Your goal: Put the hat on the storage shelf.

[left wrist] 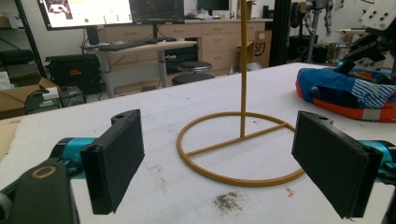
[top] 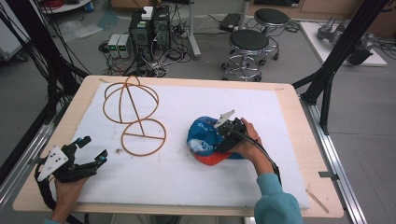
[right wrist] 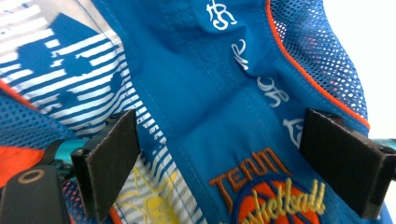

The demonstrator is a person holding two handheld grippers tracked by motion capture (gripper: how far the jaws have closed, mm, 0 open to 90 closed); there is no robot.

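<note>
A blue and orange cap (top: pixel 204 140) with white stripes lies right of the middle of the white mat (top: pixel 187 182). My right gripper (top: pixel 226 136) is down on the cap's right side, jaws open. In the right gripper view the cap's blue cloth (right wrist: pixel 205 93) with a basketball badge spans the gap between the two pads. A tan wire stand (top: pixel 135 114) with a round base and hoop top sits at the mat's left. My left gripper (top: pixel 93 150) hovers open at the front left, pointed at the stand's base ring (left wrist: pixel 240 149), nothing between its pads; the cap (left wrist: pixel 345 93) lies beyond.
The mat covers a wooden table (top: pixel 299 116). A small dirt smudge (left wrist: pixel 228 201) marks the mat in front of the stand. Black frame posts (top: pixel 336 56) rise at the table's right, cables and stools (top: pixel 247 46) stand on the floor behind.
</note>
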